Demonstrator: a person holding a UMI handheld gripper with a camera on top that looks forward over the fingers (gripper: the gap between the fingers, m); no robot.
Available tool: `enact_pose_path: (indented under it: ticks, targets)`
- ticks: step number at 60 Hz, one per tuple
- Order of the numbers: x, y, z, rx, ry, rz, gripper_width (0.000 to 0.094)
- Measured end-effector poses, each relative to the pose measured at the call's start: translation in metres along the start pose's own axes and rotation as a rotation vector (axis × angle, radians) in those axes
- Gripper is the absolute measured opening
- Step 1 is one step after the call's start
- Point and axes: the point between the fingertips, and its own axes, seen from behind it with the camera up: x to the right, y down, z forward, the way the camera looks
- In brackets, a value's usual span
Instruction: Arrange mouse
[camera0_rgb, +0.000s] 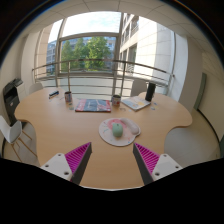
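A pale green mouse (116, 128) lies on a round white mouse pad (119, 132) on the wooden table (60, 125), just beyond my fingers and slightly right of the middle. My gripper (112, 158) is open and empty. Its two pink-padded fingers (77, 158) stand wide apart above the table's near part, short of the pad. Nothing is between them but bare wood.
At the table's far edge are a dark cup (68, 97), a flat reddish book (93, 105), a small jar (116, 100) and an open laptop (139, 101). A black chair (12, 98) stands at the left. A railing and large window lie beyond.
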Motion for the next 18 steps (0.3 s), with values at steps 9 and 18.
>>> enact_pose_path:
  ticks: [9, 18]
  targets:
    - [-0.005, 0.011, -0.023, 0.001, 0.003, 0.010, 0.0849]
    - [-0.004, 0.009, -0.039, 0.014, 0.019, 0.006, 0.0849]
